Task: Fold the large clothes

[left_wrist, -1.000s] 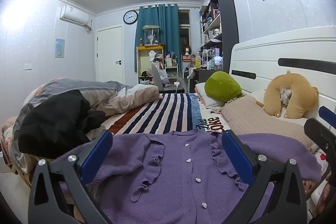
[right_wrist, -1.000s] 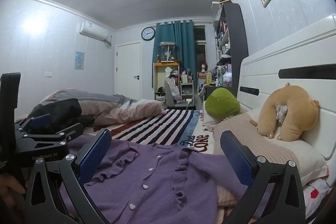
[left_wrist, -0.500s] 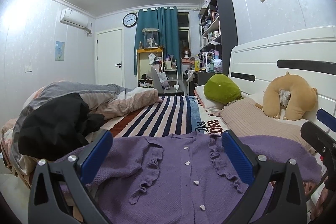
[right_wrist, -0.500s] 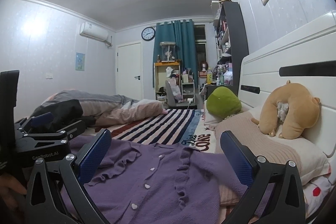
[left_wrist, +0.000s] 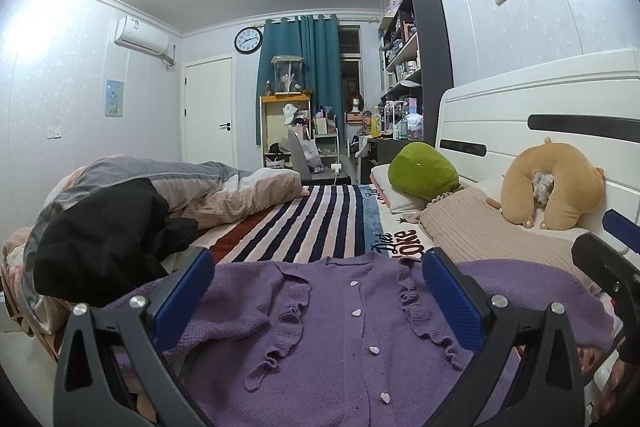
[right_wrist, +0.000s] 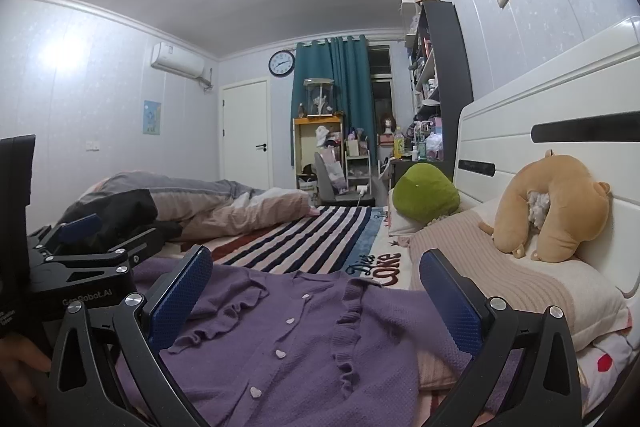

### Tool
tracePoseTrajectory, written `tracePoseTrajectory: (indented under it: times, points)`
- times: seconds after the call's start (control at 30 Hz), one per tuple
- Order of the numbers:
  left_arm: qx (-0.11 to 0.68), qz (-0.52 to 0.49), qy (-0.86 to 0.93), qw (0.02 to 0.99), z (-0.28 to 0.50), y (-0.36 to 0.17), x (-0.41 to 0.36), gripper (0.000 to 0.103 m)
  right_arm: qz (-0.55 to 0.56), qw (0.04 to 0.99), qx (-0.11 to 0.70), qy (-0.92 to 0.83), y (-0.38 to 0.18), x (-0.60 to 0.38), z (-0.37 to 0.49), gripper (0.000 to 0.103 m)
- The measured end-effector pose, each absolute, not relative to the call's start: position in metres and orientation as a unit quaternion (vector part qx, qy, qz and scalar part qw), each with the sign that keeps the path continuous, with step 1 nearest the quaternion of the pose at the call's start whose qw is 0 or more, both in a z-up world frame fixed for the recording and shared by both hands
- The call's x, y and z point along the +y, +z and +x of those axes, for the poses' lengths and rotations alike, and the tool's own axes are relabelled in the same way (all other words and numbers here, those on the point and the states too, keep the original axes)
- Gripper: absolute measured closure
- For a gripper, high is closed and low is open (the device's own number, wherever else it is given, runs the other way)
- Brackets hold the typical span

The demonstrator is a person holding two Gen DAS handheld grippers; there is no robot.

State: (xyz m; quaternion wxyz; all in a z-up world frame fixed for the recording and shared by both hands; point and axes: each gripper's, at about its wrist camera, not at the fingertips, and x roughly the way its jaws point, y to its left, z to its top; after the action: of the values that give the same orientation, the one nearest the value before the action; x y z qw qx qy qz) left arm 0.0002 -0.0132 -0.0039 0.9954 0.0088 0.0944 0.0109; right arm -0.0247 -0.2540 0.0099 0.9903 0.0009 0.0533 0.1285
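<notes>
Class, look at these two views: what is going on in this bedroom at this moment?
A person holds a two-finger gripper in each hand above a purple cardigan spread flat, buttoned, on the bed. The left gripper and right gripper are both open and hold nothing. No fold shows in the cardigan yet.

The left gripper point(left_wrist: 316, 291) has black triangular-cutout arms, silver screws and ridged blue pads point(left_wrist: 182, 297). The right gripper point(right_wrist: 316, 289) is built alike; beside its left arm, the other gripper's black body bears pale "GenRobot.AI" lettering point(right_wrist: 86, 301).
</notes>
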Motion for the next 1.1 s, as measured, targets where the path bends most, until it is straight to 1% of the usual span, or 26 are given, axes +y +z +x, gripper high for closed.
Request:
tracePoseTrajectory:
  times: [0.5, 0.77, 0.97, 1.1]
  points:
    - [0.092, 0.013, 0.011, 0.996, 0.004, -0.007, -0.009, 0.001, 0.004, 0.99, 0.057, 0.13, 0.005, -0.254, -0.024, 0.0]
    - [0.109, 0.011, -0.023, 0.994, 0.012, -0.012, 0.005, 0.001, 0.005, 0.988, 0.063, 0.141, -0.004, -0.241, -0.021, 0.0]
    - [0.138, 0.037, -0.01, 0.99, 0.027, -0.03, 0.036, 0.001, -0.01, 0.98, 0.087, 0.176, -0.012, -0.209, -0.002, 0.0]
    - [0.148, 0.019, 0.005, 0.989, 0.036, -0.046, 0.088, 0.001, -0.016, 0.977, 0.116, 0.177, -0.022, -0.183, 0.019, 0.0]
